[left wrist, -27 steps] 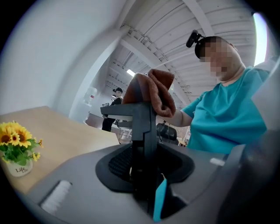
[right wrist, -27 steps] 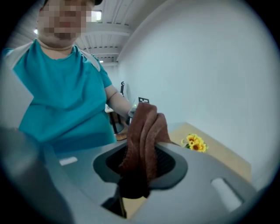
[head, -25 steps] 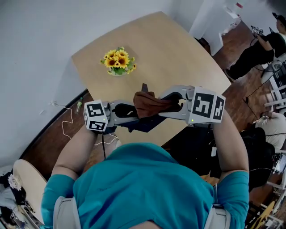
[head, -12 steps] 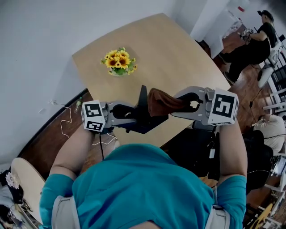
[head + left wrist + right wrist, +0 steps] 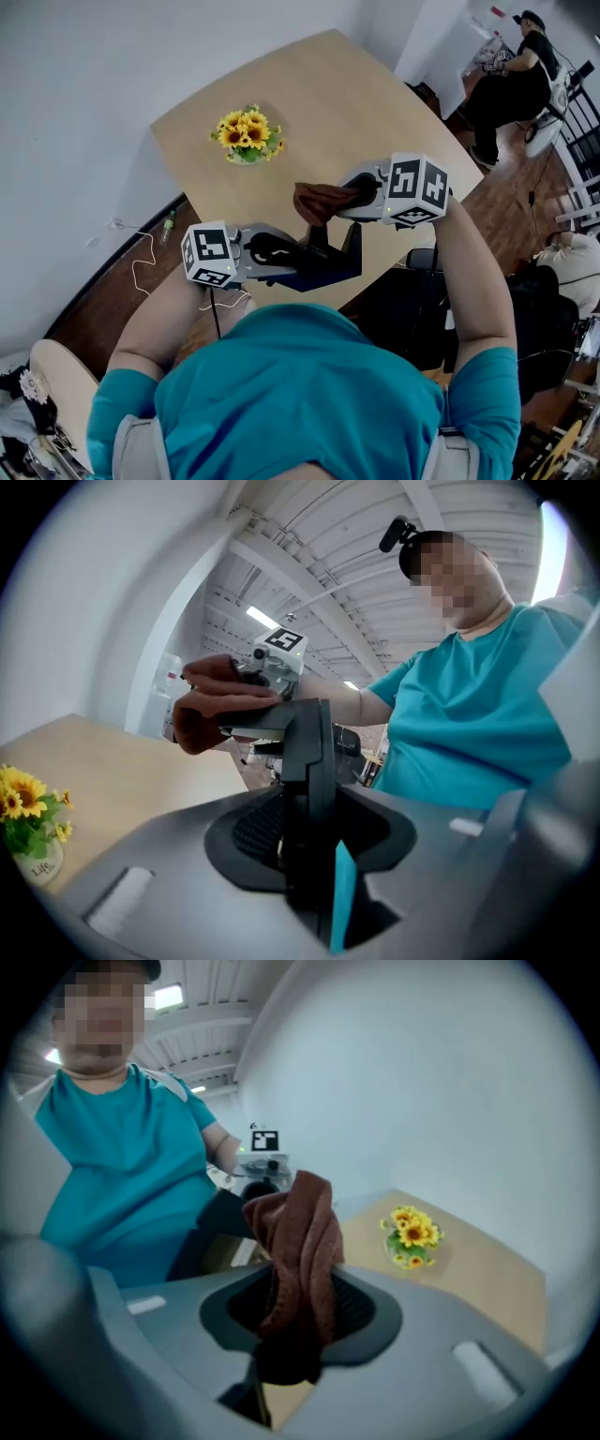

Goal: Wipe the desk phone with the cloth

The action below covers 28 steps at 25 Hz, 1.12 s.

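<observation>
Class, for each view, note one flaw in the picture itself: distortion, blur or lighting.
Head view: evenly lit and sharp, though the table looks bowed. Left gripper view: fisheye, dark corners, ceiling beams curve. Right gripper view: soft overall, cloth hazy, corners dark.

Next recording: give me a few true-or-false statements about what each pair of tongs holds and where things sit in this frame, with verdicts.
1. The right tongs are shut on the brown cloth. True.
2. The desk phone lies flat in the middle of the table. False: the left tongs grip it and hold it up by the table's near edge.
3. The sunflowers stand on the table. True.
4. The cloth is draped over the sunflowers. False: it hangs from the right tongs, apart from the flowers.
</observation>
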### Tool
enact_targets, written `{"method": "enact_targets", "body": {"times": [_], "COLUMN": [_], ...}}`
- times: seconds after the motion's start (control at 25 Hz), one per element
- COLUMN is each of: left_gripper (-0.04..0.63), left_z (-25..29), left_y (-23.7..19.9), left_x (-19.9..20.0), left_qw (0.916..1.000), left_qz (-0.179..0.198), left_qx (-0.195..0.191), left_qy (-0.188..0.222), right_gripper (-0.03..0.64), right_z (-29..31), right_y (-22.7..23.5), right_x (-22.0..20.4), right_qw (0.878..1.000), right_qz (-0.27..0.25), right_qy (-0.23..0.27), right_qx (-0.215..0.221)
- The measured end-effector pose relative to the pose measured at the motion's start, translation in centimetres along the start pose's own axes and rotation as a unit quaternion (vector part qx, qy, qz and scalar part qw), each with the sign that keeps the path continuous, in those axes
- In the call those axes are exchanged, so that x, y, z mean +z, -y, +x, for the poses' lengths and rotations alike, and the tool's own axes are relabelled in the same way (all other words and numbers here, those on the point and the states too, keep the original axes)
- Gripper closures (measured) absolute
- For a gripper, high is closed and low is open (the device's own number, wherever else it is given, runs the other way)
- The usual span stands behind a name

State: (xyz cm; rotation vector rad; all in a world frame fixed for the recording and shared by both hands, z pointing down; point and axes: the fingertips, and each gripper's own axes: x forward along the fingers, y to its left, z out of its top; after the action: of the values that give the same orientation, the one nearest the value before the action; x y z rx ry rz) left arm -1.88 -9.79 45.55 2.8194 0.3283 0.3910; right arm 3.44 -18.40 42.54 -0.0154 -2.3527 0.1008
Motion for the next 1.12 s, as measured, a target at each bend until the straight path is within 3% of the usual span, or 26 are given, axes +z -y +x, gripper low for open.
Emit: {"method": "enact_targets", "body": {"times": [0.08, 0.16, 0.28, 0.36, 0.48, 0.56, 0.72, 0.88, 1.0, 1.04, 1.12], "left_gripper": [0.431, 0.431, 0.431, 0.431, 0.43, 0.43, 0.431, 0.431, 0.431, 0.431, 0.431], "left_z": [-0.3, -1.0, -2.7, -3.7, -4.1, -3.9, -3.4, -3.1, -2.3, -2.0, -1.4], "left_y": [-0.1, -0.5, -1.2, -1.5, -1.4, -1.2, -0.3, 0.1, 0.5, 0.5, 0.6], "left_x": [0.0, 0.0, 0.4, 0.8, 1.4, 1.5, 1.6, 1.8, 1.5, 1.2, 0.7], "left_qw": [1.0, 0.9997, 0.9983, 0.9973, 0.9967, 0.9972, 0.9981, 0.9977, 0.9995, 0.999, 0.9977], "left_qz": [-0.003, -0.013, -0.032, -0.037, -0.035, -0.03, -0.023, -0.02, 0.027, 0.044, 0.059], "left_qx": [0.002, 0.008, 0.021, 0.025, 0.021, 0.019, 0.002, 0.0, 0.006, 0.006, 0.0], "left_qy": [0.006, 0.018, 0.045, 0.059, 0.07, 0.066, 0.057, 0.064, 0.018, -0.005, -0.033], "right_gripper": [0.502, 0.502, 0.502, 0.502, 0.502, 0.5, 0.5, 0.502, 0.502, 0.502, 0.502], "right_z": [-0.7, -2.6, -5.5, -5.3, -3.0, -2.3, -2.0, -2.5, -3.8, -3.7, -2.5], "right_y": [1.2, 0.5, -4.2, -7.3, -8.4, -7.1, -3.5, -0.4, -2.4, -3.4, -5.1], "right_x": [-0.7, 0.2, 3.1, 3.3, 0.9, -0.5, -2.7, -4.3, -0.9, 0.1, 0.3], "right_qw": [0.999, 0.998, 0.992, 0.99, 0.993, 0.994, 0.997, 0.995, 0.995, 0.996, 0.994], "right_qz": [0.009, 0.011, -0.014, -0.03, -0.023, -0.005, 0.032, 0.06, 0.004, -0.028, -0.097], "right_qy": [0.0, 0.043, 0.125, 0.135, 0.095, 0.09, 0.065, 0.054, 0.078, 0.059, -0.037], "right_qx": [-0.036, -0.049, -0.01, 0.029, 0.059, 0.055, 0.012, -0.062, -0.064, -0.056, -0.036]}}
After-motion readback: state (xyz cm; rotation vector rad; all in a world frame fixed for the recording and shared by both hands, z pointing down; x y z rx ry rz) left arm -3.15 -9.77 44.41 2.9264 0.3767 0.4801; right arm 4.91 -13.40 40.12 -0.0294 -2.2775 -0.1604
